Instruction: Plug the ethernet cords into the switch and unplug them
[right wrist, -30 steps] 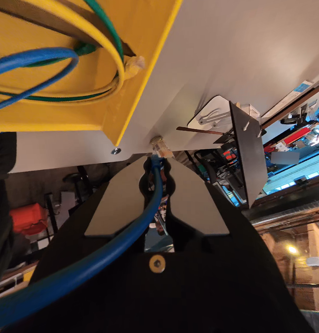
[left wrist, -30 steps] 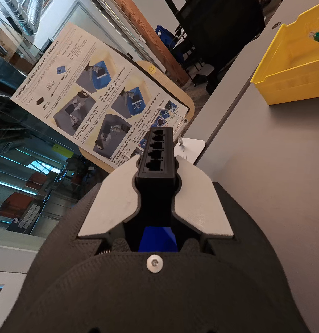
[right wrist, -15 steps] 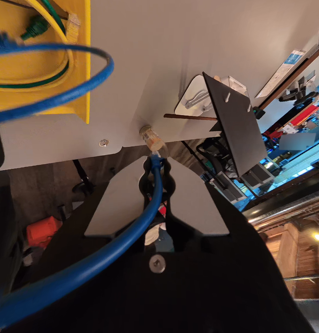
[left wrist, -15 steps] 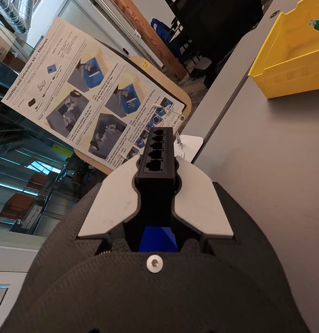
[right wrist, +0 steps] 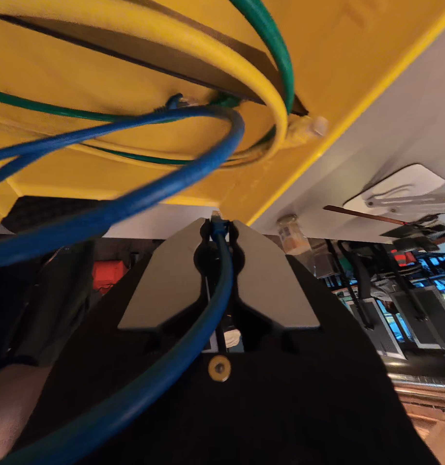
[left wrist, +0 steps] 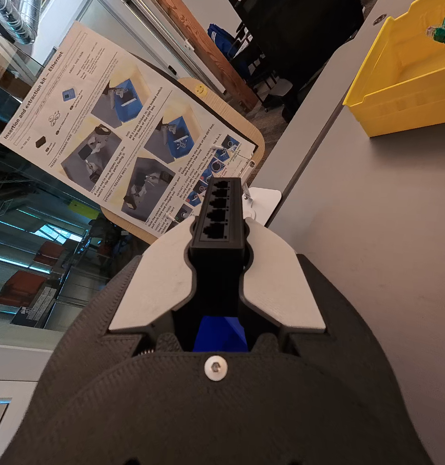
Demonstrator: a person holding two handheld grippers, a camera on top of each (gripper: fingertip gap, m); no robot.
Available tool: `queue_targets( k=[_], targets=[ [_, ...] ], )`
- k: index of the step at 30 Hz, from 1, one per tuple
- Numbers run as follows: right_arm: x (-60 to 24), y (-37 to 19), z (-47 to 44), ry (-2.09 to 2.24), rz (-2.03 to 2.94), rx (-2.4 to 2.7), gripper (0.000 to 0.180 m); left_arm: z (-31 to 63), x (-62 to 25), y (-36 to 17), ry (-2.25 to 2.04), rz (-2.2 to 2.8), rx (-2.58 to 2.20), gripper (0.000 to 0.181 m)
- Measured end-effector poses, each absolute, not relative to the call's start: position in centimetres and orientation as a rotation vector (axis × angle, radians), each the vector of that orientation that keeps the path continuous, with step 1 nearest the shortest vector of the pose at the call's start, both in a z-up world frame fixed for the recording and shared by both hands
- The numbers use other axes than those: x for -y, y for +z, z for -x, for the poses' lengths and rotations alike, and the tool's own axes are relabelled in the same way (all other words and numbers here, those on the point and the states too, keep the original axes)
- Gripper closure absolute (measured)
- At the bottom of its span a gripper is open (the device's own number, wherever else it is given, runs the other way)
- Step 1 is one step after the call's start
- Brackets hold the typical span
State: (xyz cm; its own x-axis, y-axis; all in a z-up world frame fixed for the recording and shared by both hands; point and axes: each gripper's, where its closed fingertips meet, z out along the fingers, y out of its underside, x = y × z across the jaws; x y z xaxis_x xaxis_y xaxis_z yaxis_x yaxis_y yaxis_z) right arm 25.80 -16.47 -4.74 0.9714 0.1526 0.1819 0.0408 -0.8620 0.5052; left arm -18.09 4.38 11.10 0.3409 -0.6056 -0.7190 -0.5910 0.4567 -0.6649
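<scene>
Here's the risk: the blue ethernet cord (right wrist: pixel 140 214) trails in a long loop from the right gripper (right wrist: pixel 218 224) back into the yellow plastic bin (right wrist: pixel 279 191), where it lies tangled with a green cord (right wrist: pixel 276 45) and a yellow cord (right wrist: pixel 216 50). Pull away too briskly and, to my eye, that loop could drag the other two out or tug the plug askew in the grip. A plug held crooked would likely jam at the port mouth instead of clicking home.

Now the grips. The right gripper is pinched nearly together on the blue cord just behind its plug, the clear tip poking out beyond the fingers, close to the bin's edge. The view is motion-blurred, so which way the latch tab faces I cannot tell.

Over on the other side, the left gripper (left wrist: pixel 219 235) is clamped around the small black plastic network switch (left wrist: pixel 220 214), held above the grey desk (left wrist: pixel 367 251) with its row of ports facing the camera, every one of them empty. Beyond it stands a printed instruction sheet on a wooden board (left wrist: pixel 115 125), and the bin sits well apart to the right.
</scene>
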Motion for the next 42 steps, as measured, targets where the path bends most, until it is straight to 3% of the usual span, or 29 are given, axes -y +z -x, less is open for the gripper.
queue_targets(
  k=[5, 12, 16, 21, 24, 28, 32, 34, 38, 39, 40, 42],
  targets=[
    [16.1, -7.7, -26.2, 0.299, -2.684, -0.09, 0.162, 18.1, -4.3, 11.0, -0.016, 1.195, -1.318, 0.152],
    [15.5, -9.5, -24.4, 0.052, -2.952, -0.058, 0.123, 18.1, -4.4, 10.9, -0.022, 1.201, -1.322, 0.152],
    [15.7, -8.0, -24.7, 0.024, -3.047, -0.072, 0.124, 18.0, -4.4, 10.7, -0.009, 1.201, -1.33, 0.152],
    [12.2, -2.5, -22.7, -0.038, -3.421, -0.159, 0.137, 17.1, -2.9, 11.5, -0.069, 1.1, -1.341, 0.152],
    [8.4, 3.9, -16.6, -0.201, -3.8, -0.567, 0.138, 15.5, 0.0, 11.7, -0.229, 0.969, -1.415, 0.152],
    [8.3, 11.2, -1.5, -0.543, -3.847, -1.848, 0.134, 14.1, 3.1, 10.2, -0.363, 0.904, -1.565, 0.151],
    [9.4, 11.7, 9.1, 0.156, -3.302, -2.935, 0.131, 13.2, 4.6, 8.9, -0.309, 0.84, -1.649, 0.151],
    [8.6, 10.9, 11.4, 0.433, -3.13, -3.03, 0.134, 12.8, 5.4, 8.5, -0.295, 0.804, -1.681, 0.151],
    [6.4, 9.2, 12.4, 0.561, -3.079, -2.877, 0.136, 12.1, 6.7, 7.8, -0.337, 0.798, -1.735, 0.151],
    [6.2, 8.7, 12.3, 0.583, -3.034, -2.866, 0.138, 12.0, 7.1, 7.7, -0.362, 0.787, -1.743, 0.151],
    [6.5, 7.7, 12.4, 0.503, -2.967, -2.866, 0.153, 12.0, 7.5, 7.8, -0.393, 0.774, -1.749, 0.151],
    [6.5, 6.9, 12.3, 0.45, -2.947, -2.823, 0.153, 11.8, 7.9, 7.7, -0.443, 0.787, -1.757, 0.151]
  ],
)
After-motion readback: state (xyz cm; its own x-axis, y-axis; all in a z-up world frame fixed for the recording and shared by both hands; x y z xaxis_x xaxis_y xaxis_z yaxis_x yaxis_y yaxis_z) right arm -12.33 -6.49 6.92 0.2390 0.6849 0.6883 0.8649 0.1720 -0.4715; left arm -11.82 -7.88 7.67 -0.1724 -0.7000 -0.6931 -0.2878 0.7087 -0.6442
